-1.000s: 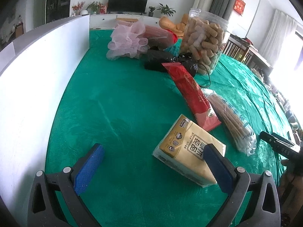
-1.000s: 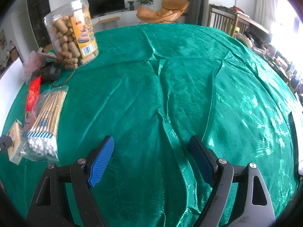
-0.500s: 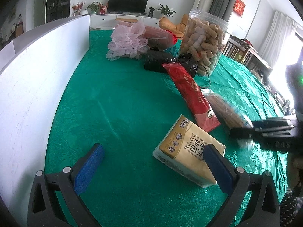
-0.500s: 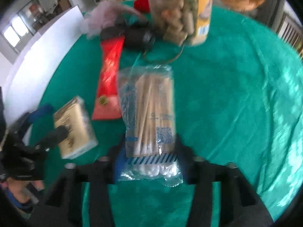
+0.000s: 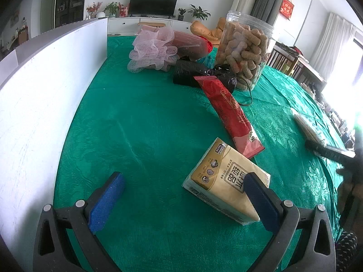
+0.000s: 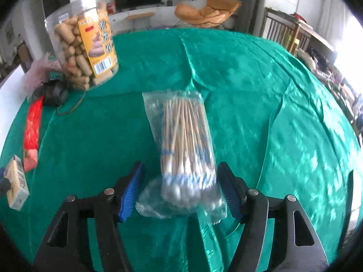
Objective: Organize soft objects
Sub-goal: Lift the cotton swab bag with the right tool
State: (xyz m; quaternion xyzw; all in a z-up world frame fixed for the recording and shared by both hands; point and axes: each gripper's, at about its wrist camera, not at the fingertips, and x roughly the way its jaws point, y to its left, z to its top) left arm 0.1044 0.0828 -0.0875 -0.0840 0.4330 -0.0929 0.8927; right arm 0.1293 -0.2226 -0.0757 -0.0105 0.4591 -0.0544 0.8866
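Note:
A clear bag of cotton swabs (image 6: 183, 136) lies on the green tablecloth (image 6: 249, 79) between the fingers of my right gripper (image 6: 181, 170). Its jaws are opening, and the blue pads stand just off the bag's sides. My left gripper (image 5: 183, 181) hangs open over the cloth, with a yellow tissue pack (image 5: 222, 176) partly behind its right finger (image 5: 261, 201) and nothing between the pads. The left wrist view shows the right gripper's dark fingers (image 5: 326, 151) and the swab bag (image 5: 306, 124) at the far right. The tissue pack (image 6: 17, 185) shows at the left edge of the right wrist view.
A red snack packet (image 5: 229, 108), a black bag with a cord (image 5: 192, 74), a pink mesh sponge (image 5: 154, 47) and a tall jar of snacks (image 5: 245, 52) sit toward the back. A white board (image 5: 45, 90) walls the left side. The cloth slopes away on the right.
The right gripper closed on the swab bag beside the red packet, carried it to the right away from the tissue pack, and now stands wider. The left gripper has not moved.

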